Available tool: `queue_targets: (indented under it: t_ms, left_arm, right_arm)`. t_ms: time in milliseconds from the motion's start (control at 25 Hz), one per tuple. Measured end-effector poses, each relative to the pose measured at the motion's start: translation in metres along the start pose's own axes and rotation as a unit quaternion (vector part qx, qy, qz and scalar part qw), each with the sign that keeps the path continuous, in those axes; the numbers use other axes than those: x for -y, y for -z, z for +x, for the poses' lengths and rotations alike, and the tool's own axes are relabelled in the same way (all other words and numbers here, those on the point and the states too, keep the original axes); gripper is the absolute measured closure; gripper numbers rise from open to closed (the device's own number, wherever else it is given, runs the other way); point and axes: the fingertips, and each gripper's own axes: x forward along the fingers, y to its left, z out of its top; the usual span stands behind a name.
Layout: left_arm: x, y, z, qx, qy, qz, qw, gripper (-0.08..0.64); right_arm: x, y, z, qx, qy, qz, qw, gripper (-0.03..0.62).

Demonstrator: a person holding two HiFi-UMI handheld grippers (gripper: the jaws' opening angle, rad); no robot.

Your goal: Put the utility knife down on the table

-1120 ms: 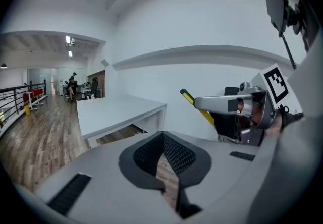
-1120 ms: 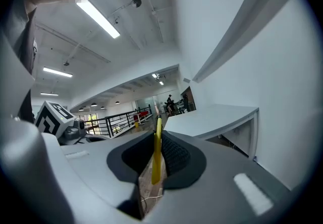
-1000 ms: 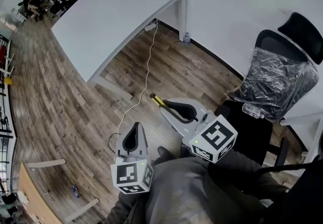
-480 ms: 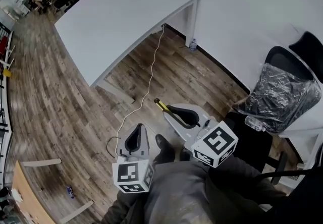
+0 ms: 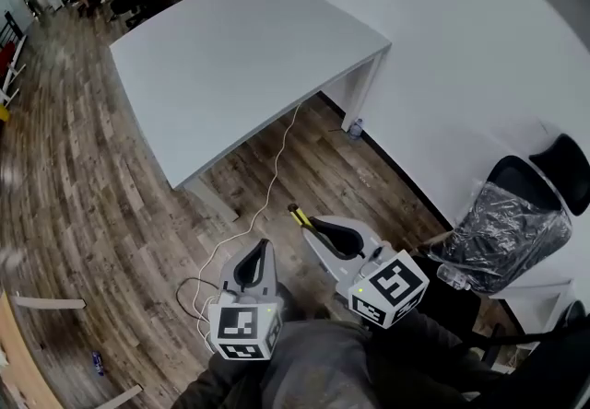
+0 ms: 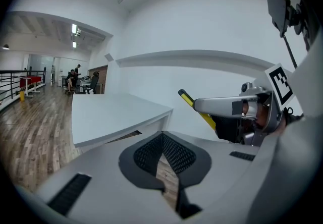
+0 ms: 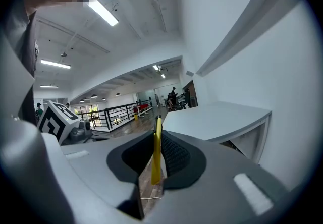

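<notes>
The yellow-and-black utility knife (image 7: 157, 152) is clamped between the jaws of my right gripper (image 7: 155, 165) and sticks out past the tips. From the head view the knife (image 5: 299, 216) pokes up-left from the right gripper (image 5: 324, 234), over the wood floor. It also shows in the left gripper view as a yellow bar (image 6: 198, 109). My left gripper (image 5: 256, 262) is shut with nothing in it, its jaw tips (image 6: 162, 140) meeting. The white table (image 5: 235, 66) stands ahead, its top bare.
A white cable (image 5: 267, 186) runs from the table's underside across the wood floor (image 5: 83, 214) to near my feet. A plastic-wrapped office chair (image 5: 502, 232) stands at the right by the white wall (image 5: 442, 48). A small bottle (image 5: 355, 129) stands by the table leg.
The view has swung toward the table, which now lies closer and more central. Both grippers kept their pose, the knife still held in the right one.
</notes>
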Motion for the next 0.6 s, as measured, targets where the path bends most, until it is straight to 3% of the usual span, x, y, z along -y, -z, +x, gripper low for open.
queue_targets:
  t_ms: [600]
  left_arm:
    - [-0.062, -0.012, 0.027, -0.002, 0.009, -0.025, 0.9996, 0.557]
  right_arm:
    - [0.011, -0.014, 0.066, -0.017, 0.026, -0.004, 1.000, 0.546]
